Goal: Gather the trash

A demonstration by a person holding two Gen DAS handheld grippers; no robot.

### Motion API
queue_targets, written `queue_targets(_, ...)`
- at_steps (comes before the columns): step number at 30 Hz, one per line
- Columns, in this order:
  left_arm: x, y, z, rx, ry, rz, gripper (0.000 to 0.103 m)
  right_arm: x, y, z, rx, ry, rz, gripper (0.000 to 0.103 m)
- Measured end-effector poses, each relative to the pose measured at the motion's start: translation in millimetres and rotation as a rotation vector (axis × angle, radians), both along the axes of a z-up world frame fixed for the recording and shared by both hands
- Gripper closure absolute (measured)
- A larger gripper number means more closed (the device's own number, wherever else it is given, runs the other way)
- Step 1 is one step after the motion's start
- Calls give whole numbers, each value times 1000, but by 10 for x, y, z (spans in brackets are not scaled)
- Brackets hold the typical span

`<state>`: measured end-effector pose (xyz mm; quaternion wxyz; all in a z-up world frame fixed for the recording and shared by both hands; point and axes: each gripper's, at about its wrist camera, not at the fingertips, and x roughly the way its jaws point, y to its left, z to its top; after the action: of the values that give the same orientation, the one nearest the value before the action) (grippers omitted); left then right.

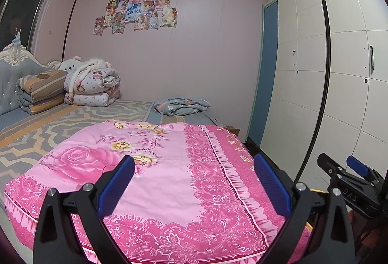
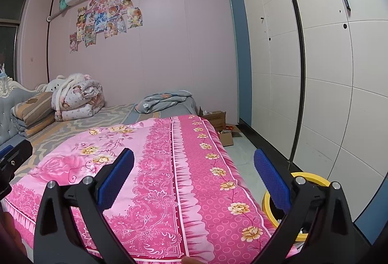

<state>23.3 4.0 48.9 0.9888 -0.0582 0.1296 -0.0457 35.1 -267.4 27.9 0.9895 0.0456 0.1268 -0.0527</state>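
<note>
My left gripper (image 1: 194, 181) is open and empty, held above the near end of a pink floral quilt (image 1: 155, 167) on the bed. My right gripper (image 2: 194, 179) is also open and empty, over the quilt's right edge (image 2: 206, 179); it also shows at the right of the left wrist view (image 1: 339, 167). A yellow bin (image 2: 312, 179) stands on the floor to the right of the bed, partly hidden behind my right finger. I see no loose trash on the quilt.
Folded blankets (image 1: 92, 86) and a striped pillow (image 1: 41, 89) lie at the bed's head. A grey bundle (image 2: 165, 100) lies at the far side. Open cardboard boxes (image 2: 218, 123) stand on the floor by the wall. A white wardrobe (image 2: 315, 70) runs along the right.
</note>
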Motion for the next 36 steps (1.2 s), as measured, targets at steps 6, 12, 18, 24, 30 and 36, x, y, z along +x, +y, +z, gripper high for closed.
queue_targets(6,16,-10,-1,-1,4,-5,8,6,-27,-14,6,8,-1,8)
queue_targets(12,26,-21,-14,-2,1,-16,8,6,-33,-24,9,16,-5,8)
queue_targets(18,40,-47,-27,-3,6,-26,8,6,-47,-60,15,25,-11,8)
queue_targets(24,42,-65,-41,-7,13,-38,8,18,-73,-86,23,36,-14,8)
queue_targets(30,41,-80,-47,-11,17,-45,8,20,-76,-100,25,38,-18,8)
queue_targets(36,53,-80,-55,-14,23,-53,8,38,-88,-130,25,46,-21,8)
